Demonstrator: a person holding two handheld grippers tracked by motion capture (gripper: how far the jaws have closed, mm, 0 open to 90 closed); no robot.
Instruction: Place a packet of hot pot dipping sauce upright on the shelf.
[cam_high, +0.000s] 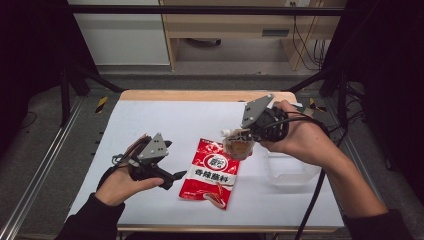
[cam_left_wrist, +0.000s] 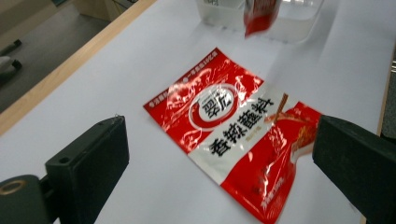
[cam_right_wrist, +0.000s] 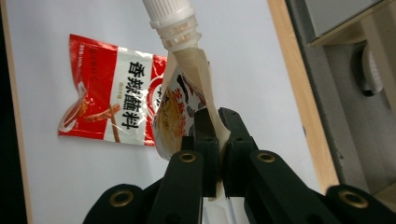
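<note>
L gripper (cam_left_wrist: 219, 154) jaws wide, empty; red sachet (cam_left_wrist: 233, 135) just ahead btwn them, long axis diagonal. R gripper (cam_right_wrist: 217, 140) clamped on spout pouch (cam_right_wrist: 180, 98), above clear tub (cam_high: 292, 170).

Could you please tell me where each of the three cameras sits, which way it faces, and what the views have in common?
High view: above the person's side, facing forward and down on the white table; both forearms, left gripper, right gripper.
Left gripper view: on the left gripper, between open jaws at the red seasoning packet.
Right gripper view: on the right gripper, along jaws pinching a spouted pouch.
All share the red packet.
</note>
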